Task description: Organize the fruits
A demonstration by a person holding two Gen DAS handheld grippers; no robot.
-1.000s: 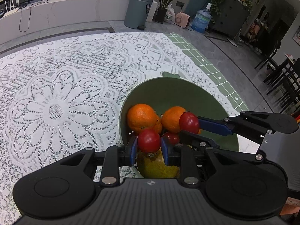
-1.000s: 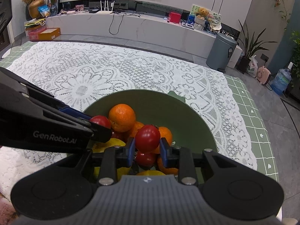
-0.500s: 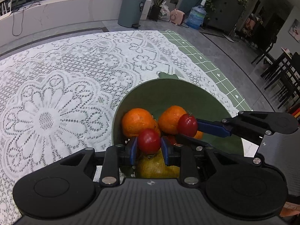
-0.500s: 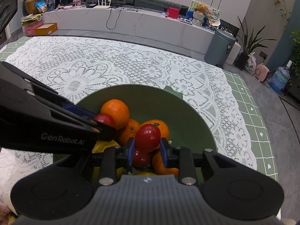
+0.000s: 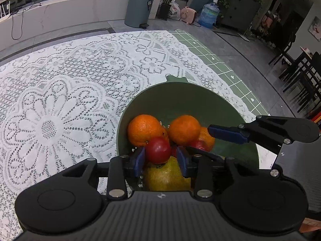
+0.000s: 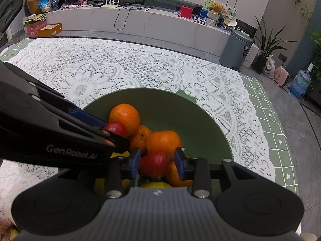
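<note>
A green bowl [image 5: 180, 100] [image 6: 170, 104] on the lace cloth holds several oranges [image 5: 143, 129] [image 6: 124, 117], a yellow-green fruit [image 5: 166, 177] and red tomatoes. My left gripper [image 5: 160, 157] [image 6: 114, 132] is over the bowl's near side and its jaws are opening. A red tomato [image 5: 157, 149] [image 6: 116, 128] sits between its blue pads, loose, resting on the yellow-green fruit. My right gripper [image 6: 157, 160] [image 5: 208, 140] is opening too. A second red tomato [image 6: 154, 163] [image 5: 198, 145], blurred, lies low between its pads with gaps at both sides.
The white lace tablecloth [image 5: 60, 100] spreads left and beyond the bowl, over a green gridded mat [image 6: 276, 132]. The table edge runs along the right. Past it are the floor, a grey bin [image 5: 139, 8] and a long white counter [image 6: 140, 24].
Both pairs of jaws have spread from a tight grip on their tomatoes. The left tomato now rests on the fruit beneath; the right tomato has sunk lower between the pads.
</note>
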